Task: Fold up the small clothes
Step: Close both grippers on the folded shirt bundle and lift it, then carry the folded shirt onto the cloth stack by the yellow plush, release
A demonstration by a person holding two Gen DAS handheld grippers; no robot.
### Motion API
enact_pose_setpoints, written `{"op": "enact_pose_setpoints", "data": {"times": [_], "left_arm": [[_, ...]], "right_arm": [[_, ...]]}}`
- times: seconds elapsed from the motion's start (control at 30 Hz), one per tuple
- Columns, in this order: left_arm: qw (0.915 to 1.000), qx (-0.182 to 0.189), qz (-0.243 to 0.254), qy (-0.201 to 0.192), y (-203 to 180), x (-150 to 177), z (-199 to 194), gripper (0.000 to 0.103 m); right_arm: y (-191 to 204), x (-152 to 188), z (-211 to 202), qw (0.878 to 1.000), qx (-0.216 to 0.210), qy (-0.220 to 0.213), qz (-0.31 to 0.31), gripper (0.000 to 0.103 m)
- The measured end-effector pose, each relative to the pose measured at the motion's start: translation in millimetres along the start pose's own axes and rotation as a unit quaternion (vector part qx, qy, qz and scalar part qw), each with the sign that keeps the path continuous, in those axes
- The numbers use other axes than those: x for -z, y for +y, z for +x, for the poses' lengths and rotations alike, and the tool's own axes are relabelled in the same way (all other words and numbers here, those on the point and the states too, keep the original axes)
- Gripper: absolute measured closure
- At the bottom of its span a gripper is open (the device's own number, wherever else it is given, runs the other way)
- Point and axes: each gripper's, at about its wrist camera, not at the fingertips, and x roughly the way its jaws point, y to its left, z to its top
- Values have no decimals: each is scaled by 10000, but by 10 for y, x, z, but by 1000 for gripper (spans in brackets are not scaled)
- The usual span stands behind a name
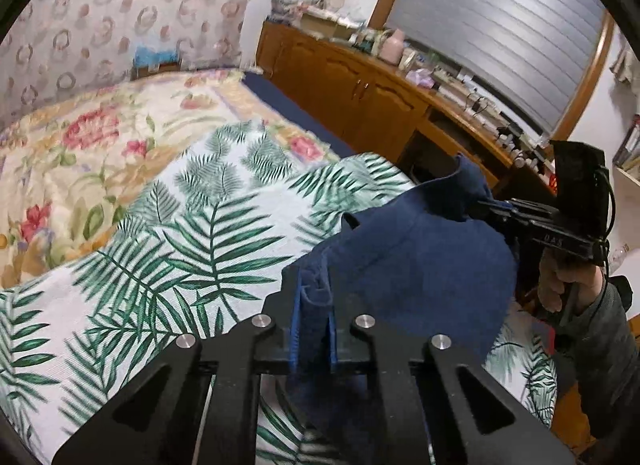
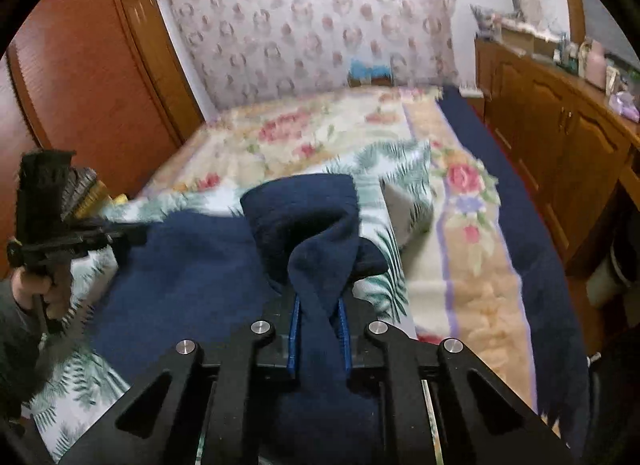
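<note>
Above the bed's palm-leaf sheet (image 1: pixel 168 233), the left gripper (image 1: pixel 314 305) is closed tight on a bunched edge of the soft navy fleece garment (image 1: pixel 420 265), which hangs slack between both grippers. In the right wrist view, the right gripper (image 2: pixel 319 329) likewise pinches a thick fold of it over the floral blanket (image 2: pixel 460 265).

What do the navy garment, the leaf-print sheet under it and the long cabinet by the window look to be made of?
Navy garment: soft matte knit or fleece, probably; it drapes limp and shows a fuzzy, unshiny surface where both grippers pinch it.
Leaf-print sheet: woven cotton-like cloth, matte, with a fine ribbed texture visible.
Cabinet: wood or wood veneer, glossy brown varnish, raised panel doors with small metal handles.
</note>
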Motion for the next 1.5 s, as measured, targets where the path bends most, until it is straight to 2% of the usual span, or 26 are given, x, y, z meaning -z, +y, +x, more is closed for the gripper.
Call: {"op": "enact_pose_setpoints", "data": {"times": [0.13, 0.33, 0.53, 0.73, 0.83, 1.07, 1.1, 1.17, 1.27, 1.37, 1.5], "left_arm": [[9985, 117, 66, -525, -153, -1, -422, 93], [9937, 15, 182, -1108, -261, 19, -985, 93], [9870, -417, 133, -1545, -80, 150, -1649, 93], [9737, -1109, -80, -1987, 252, 495, -2446, 93], [9638, -1467, -309, -2204, 451, 722, -2818, 93], [9320, -2330, -966, -2602, 944, 1358, -3501, 93], [9294, -2395, -1041, -2608, 996, 1421, -3536, 93], [9188, -2619, -1331, -2635, 1181, 1659, -3624, 93], [9121, -2731, -1742, -2513, 1477, 1955, -3605, 93], [9072, -2729, -2115, -2404, 1727, 2204, -3518, 93], [9033, -2825, -2292, -2273, 1850, 2371, -3405, 93]], "right_arm": [[220, -37, -261, 9986, -1, -436, -296, 89], [575, -120, -470, 9936, -109, -891, -690, 89], [1039, -307, -396, 9860, -429, -1033, -1238, 89], [1724, -592, -171, 9691, -991, -1110, -1967, 89], [2069, -829, 75, 9586, -1268, -1066, -2317, 89], [2944, -1467, 799, 9228, -1835, -930, -3256, 89], [3013, -1573, 992, 9172, -1911, -865, -3387, 89], [3325, -1696, 1321, 9080, -2015, -696, -3606, 89], [3738, -1801, 1831, 8959, -2082, -455, -3897, 89], [4044, -1752, 2317, 8872, -2050, -294, -4123, 89], [4145, -1811, 2800, 8965, -1905, -118, -3999, 87]]}}
